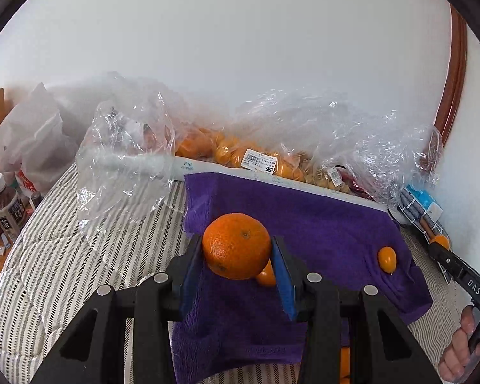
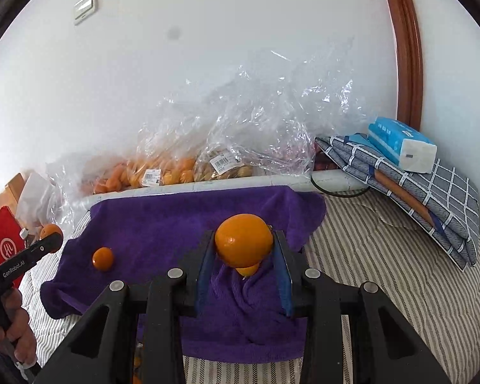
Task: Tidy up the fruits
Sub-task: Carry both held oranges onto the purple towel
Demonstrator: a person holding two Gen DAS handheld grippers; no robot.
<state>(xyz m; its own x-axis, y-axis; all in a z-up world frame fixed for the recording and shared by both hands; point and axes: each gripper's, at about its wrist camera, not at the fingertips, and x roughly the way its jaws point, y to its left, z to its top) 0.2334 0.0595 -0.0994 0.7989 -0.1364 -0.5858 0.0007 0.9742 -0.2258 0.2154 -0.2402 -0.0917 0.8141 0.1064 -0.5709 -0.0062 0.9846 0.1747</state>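
- We hold both tools over a bed covered by a grey-and-white striped quilt [image 1: 48, 256], which fills the lower part of both wrist views.
- Along the white wall at the far edge of the bed we see a row of crinkled clear plastic bags [image 2: 240, 121]; the ones we can see into hold small orange fruits [image 1: 208, 147] and carry white price labels.
- A purple terry towel [image 1: 320, 233] lies spread on the quilt in front of the bags, rumpled at its near edge.
- On the right side of the bed a folded grey-and-white checked cloth [image 2: 432, 198] rests with a blue-and-white tissue pack [image 2: 400, 144] on top of it.
- Our left gripper [image 1: 240, 256] has its blue-padded fingers [image 1: 284, 284] clamped on a large round orange with a dimpled skin [image 1: 236, 246], held above the towel.
- Our right gripper [image 2: 244, 246] is likewise closed around a smooth, rounded orange fruit [image 2: 244, 240], also held over the towel.
- A small oval orange fruit [image 1: 386, 258] lies on the towel toward its right side in the left view; the right gripper's fruit hides most of it in the right view.
- A second small orange fruit [image 2: 103, 258] lies on the towel toward its left side in the right view, partly hidden behind the large orange in the left view.
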